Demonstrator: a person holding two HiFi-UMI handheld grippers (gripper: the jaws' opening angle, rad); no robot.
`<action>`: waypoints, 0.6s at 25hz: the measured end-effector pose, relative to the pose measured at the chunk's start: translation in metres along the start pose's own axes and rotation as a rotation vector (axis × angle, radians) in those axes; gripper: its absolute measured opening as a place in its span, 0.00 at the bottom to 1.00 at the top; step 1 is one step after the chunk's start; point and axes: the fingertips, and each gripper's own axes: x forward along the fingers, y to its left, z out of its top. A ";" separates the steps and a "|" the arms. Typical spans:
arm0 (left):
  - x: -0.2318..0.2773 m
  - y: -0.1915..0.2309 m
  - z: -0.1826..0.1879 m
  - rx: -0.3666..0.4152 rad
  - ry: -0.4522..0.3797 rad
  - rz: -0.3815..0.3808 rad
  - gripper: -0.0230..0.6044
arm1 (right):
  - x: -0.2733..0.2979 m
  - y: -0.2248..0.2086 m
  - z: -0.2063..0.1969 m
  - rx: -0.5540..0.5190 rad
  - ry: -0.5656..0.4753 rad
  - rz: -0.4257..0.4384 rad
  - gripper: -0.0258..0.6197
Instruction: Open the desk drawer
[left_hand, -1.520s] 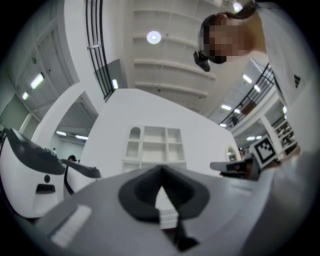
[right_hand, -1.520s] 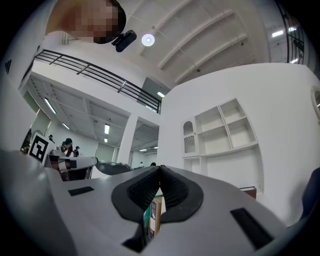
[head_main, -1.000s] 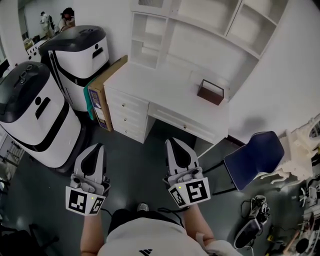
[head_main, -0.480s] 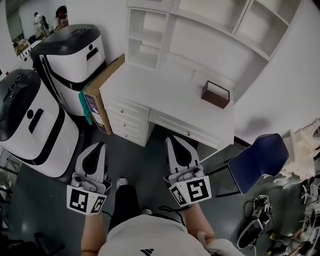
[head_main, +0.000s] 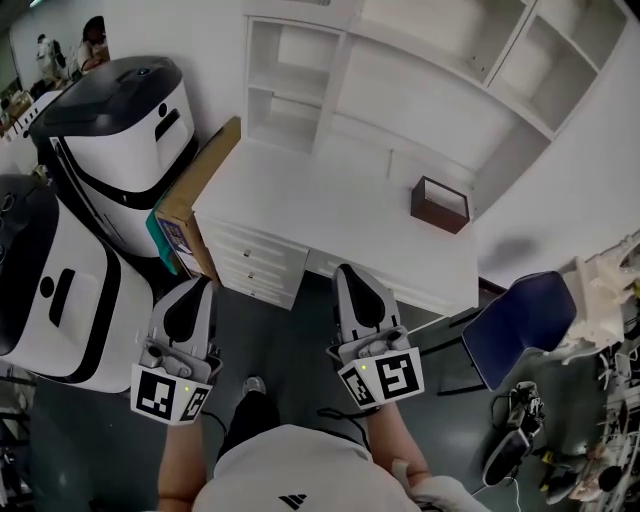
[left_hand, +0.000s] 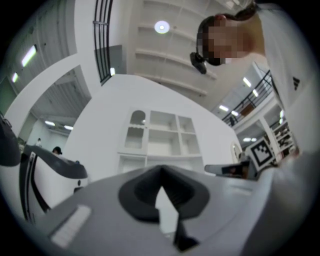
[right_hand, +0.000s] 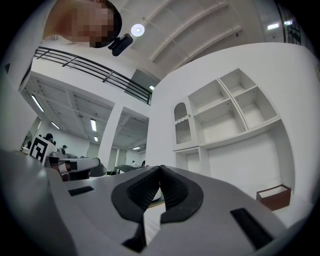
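desk (head_main: 330, 200) white | box (head_main: 437, 216) brown | chair (head_main: 520, 320) blue | floor (head_main: 290, 340) dark grey

Smooth white painted desk (head_main: 330, 200), brown wood-look box (head_main: 440, 204), matt cardboard carton (head_main: 195, 190), glossy black-and-white plastic machines (head_main: 130, 130)

Head view looks steeply down on the desk (head_main: 340, 215); both gripper views, low, face its shelves (right_hand: 225, 112)

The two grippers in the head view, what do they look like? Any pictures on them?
The left gripper and right gripper are pale grey shells with black middles, narrowing to a tip. Each has a white cube at the back with black square markers. Their pads are black and ribbed. The person wears a white top.
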 end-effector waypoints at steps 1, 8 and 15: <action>0.005 0.010 -0.002 -0.002 0.002 -0.004 0.05 | 0.010 0.001 -0.002 -0.001 0.001 -0.007 0.04; 0.034 0.064 -0.021 -0.018 0.021 -0.034 0.04 | 0.066 0.000 -0.019 -0.002 0.008 -0.048 0.04; 0.065 0.098 -0.043 -0.034 0.044 -0.077 0.04 | 0.105 -0.007 -0.038 -0.001 0.030 -0.088 0.04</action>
